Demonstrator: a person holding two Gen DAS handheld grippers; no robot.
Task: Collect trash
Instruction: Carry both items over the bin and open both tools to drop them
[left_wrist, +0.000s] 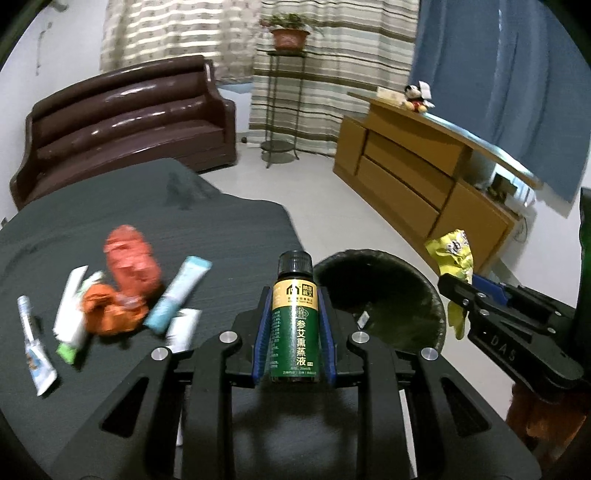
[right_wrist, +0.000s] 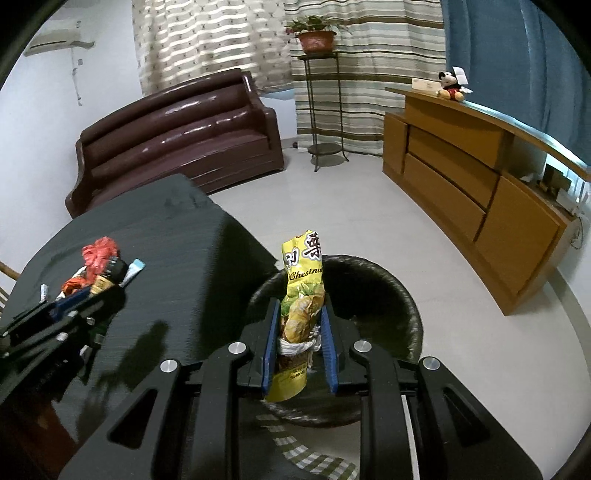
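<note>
1. Left hand-held gripper (left_wrist: 294, 321) clamped on a small green bottle (left_wrist: 294, 317), low centre of the left view, just short of the dark trash bin (left_wrist: 413, 295).
2. Right hand-held gripper (right_wrist: 300, 332) pinching a yellow chestnut bag (right_wrist: 301, 295), centre of the right view, over the bin's mouth.
3. Best to bring each item fully past the rim before letting go.
4. Left on the desk (left_wrist: 221, 221) at lower left: tubes (left_wrist: 177, 295) and red wrappers (left_wrist: 129, 258).

My left fingers (left_wrist: 261, 332) wear ribbed blue rubbery pads against the bottle (left_wrist: 294, 321), dark glass with a glossy printed label. The chestnut bag (right_wrist: 301, 306) in my right is shiny crinkled foil. The tabletop (left_wrist: 229, 229) has matt, finely ribbed dark cloth; the sofa (left_wrist: 122, 122) gleams like leather.
</note>
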